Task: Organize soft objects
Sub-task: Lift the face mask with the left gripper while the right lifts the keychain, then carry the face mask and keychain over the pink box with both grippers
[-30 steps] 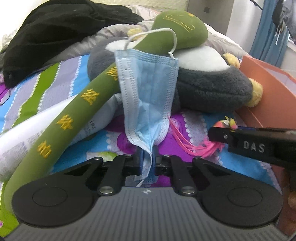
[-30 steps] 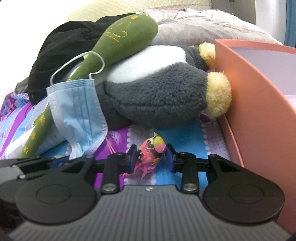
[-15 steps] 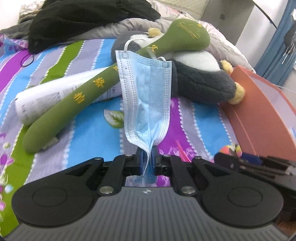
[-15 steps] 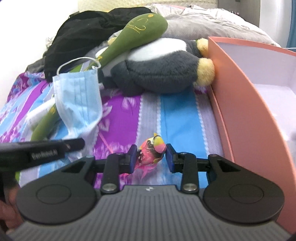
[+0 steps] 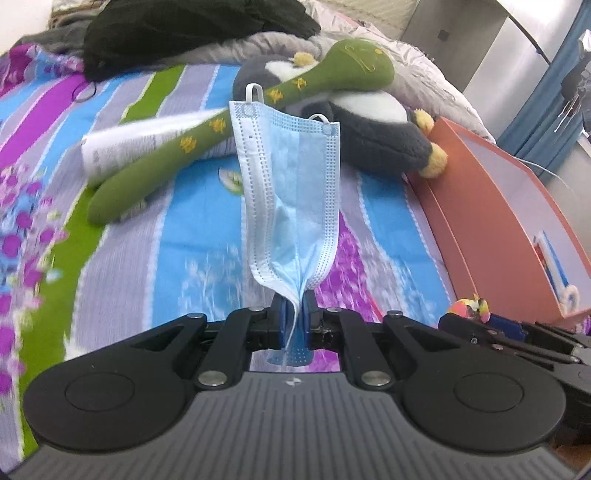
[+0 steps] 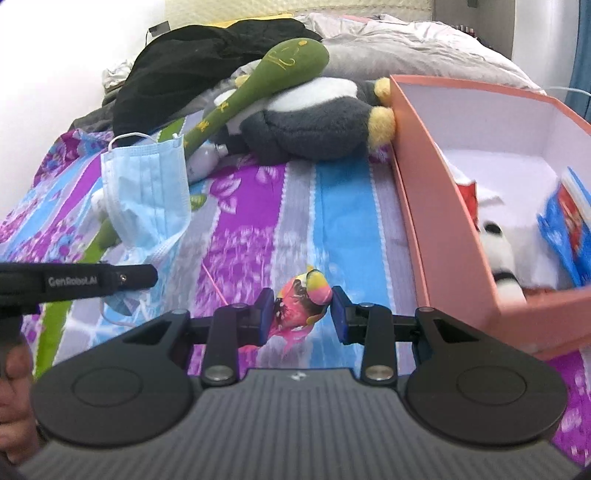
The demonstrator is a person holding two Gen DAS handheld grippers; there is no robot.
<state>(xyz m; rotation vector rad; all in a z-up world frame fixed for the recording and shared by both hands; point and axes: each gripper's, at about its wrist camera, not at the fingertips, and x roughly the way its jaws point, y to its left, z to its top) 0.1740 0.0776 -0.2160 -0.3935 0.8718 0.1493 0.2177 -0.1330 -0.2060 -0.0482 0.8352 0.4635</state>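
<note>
My left gripper point(image 5: 293, 317) is shut on a blue face mask point(image 5: 291, 192) and holds it up above the bed; the mask also shows in the right wrist view point(image 6: 147, 195). My right gripper point(image 6: 302, 314) is shut on a small pink and yellow plush toy point(image 6: 304, 301), held above the bedsheet left of the salmon box point(image 6: 417, 192). The toy also shows in the left wrist view point(image 5: 469, 307). A grey and white plush penguin point(image 6: 306, 125) and a long green plush point(image 6: 258, 85) lie at the back.
The box holds a black and white plush point(image 6: 498, 251) and a blue packet point(image 6: 565, 221). A white tube point(image 5: 147, 144) lies under the green plush. Black clothing point(image 5: 192, 33) and a grey quilt point(image 6: 406, 48) are piled at the head of the striped bedsheet point(image 5: 184, 240).
Both grippers have pulled back and risen from the plush pile, carrying the mask and the small toy. The box interior has come into the right wrist view.
</note>
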